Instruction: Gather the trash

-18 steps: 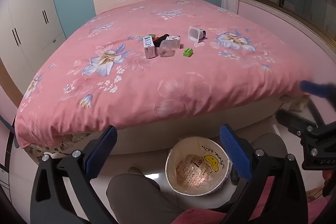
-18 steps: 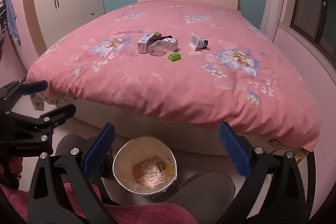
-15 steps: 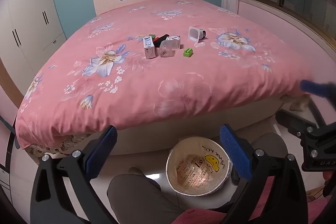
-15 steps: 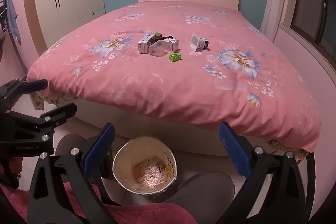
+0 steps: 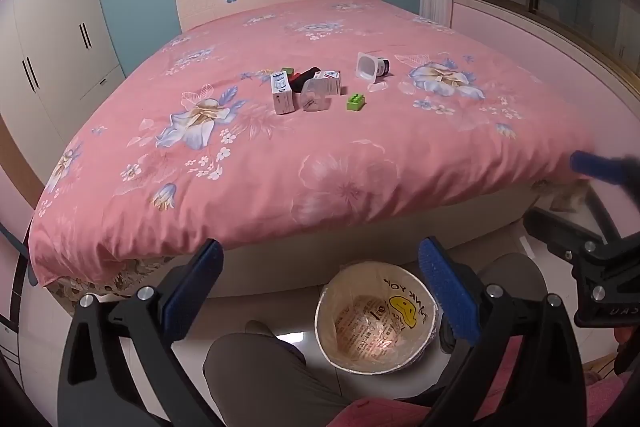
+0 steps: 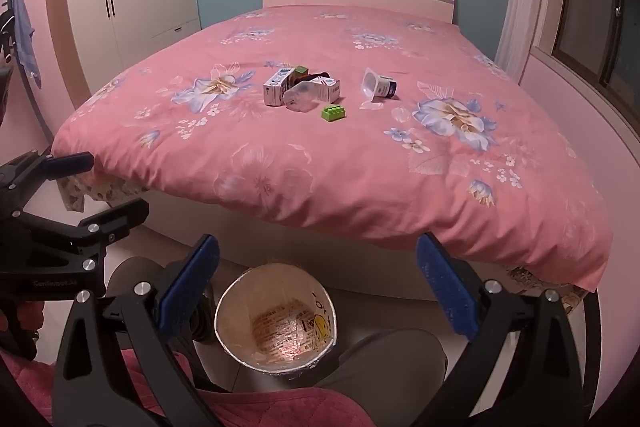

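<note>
Trash lot, mid-bed (image 5: 360,167): small cartons (image 5: 282,98), crushed clear bottle (image 5: 314,98), tipped yogurt cup (image 5: 371,67), all likely light and crushable, best pinched across flat sides; bin (image 5: 378,315) on floor; both hand-held grippers (image 5: 320,291) (image 6: 318,287) spread, empty.

1. On the bin (image 5: 376,311), standing on the floor by the bed, we read upside-down lettering along the inside of the rim beside a yellow smiley face; it looks like "THANK YOU", though only "NK YOU" comes through clearly.
2. On the bin's inner wall, lower down, we see dense print, too small and blurred to read.
3. On the left gripper's (image 6: 116,195) black body, in the right wrist view, we see a pale word starting "Gen…"; the rest is unclear.
4. On the boxes (image 5: 282,94) lying on the bed we see blue printing, none of it legible.
5. The cup (image 6: 378,85) carries a dark label we cannot read.
</note>
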Motion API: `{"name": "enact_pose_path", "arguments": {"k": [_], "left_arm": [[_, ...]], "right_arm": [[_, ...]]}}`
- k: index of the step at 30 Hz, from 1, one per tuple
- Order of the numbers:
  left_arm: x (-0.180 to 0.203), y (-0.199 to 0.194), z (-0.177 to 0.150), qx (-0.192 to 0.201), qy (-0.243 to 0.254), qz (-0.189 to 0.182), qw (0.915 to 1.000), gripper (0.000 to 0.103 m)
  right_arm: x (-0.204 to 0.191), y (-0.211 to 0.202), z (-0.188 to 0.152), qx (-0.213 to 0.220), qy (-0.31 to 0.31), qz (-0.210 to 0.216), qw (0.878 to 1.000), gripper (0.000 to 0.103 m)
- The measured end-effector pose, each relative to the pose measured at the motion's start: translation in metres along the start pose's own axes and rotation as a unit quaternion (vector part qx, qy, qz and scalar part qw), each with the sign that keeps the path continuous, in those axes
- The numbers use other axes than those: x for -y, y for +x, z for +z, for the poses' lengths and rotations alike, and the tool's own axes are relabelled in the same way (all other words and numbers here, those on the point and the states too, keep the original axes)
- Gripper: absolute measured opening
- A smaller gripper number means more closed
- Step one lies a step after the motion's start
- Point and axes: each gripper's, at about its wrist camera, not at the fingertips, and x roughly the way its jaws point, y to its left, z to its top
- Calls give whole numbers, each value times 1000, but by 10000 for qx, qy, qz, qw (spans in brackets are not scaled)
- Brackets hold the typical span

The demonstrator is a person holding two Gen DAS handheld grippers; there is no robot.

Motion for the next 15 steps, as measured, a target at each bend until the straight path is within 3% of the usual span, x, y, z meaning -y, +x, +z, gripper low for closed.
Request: {"name": "enact_pose_path", "arguments": {"k": [15], "left_arm": [[1, -1, 0, 13, -32, -7, 10000, 100]], "right_arm": [[0, -3, 0, 12, 1, 10, 10000, 96]]}}
